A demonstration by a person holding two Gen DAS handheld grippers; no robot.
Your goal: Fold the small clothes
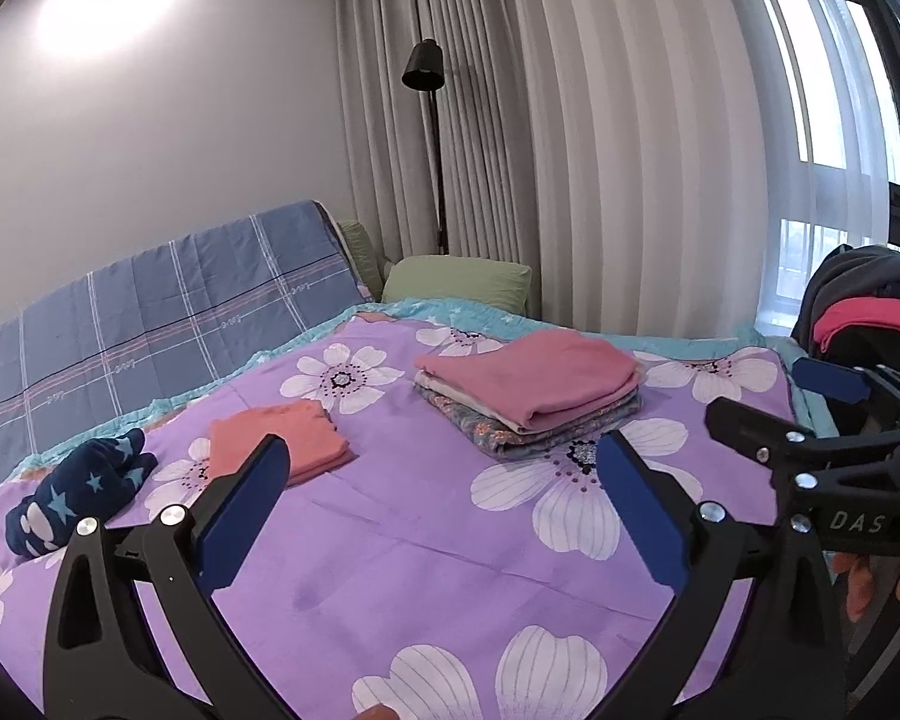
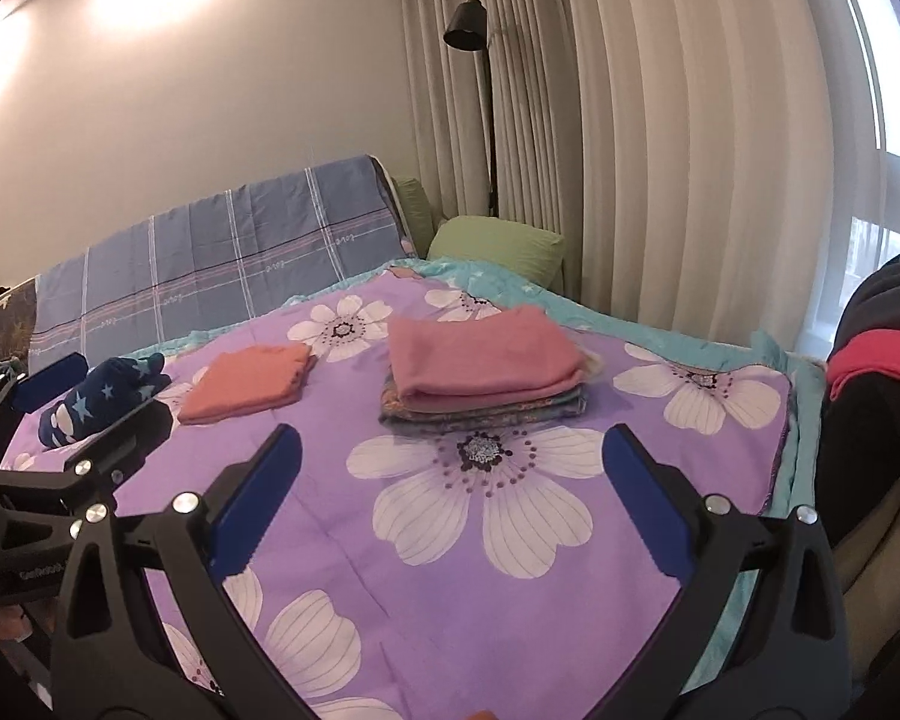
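A stack of folded clothes with a pink piece on top (image 1: 528,387) (image 2: 486,363) lies on the purple flowered bedspread (image 1: 390,540) (image 2: 450,570). A folded orange piece (image 1: 279,438) (image 2: 249,381) lies left of it. A dark blue star-patterned garment (image 1: 78,492) (image 2: 99,402) sits crumpled at the far left. My left gripper (image 1: 444,468) is open and empty above the bedspread. My right gripper (image 2: 450,456) is open and empty too; it also shows in the left wrist view (image 1: 774,402). The left gripper shows in the right wrist view (image 2: 84,402).
A pile of dark and red clothes (image 1: 870,306) (image 2: 876,348) sits at the right, past the bed's edge. A blue plaid quilt (image 1: 150,306) and a green pillow (image 1: 456,282) lie at the head. A black floor lamp (image 1: 426,120) and curtains stand behind.
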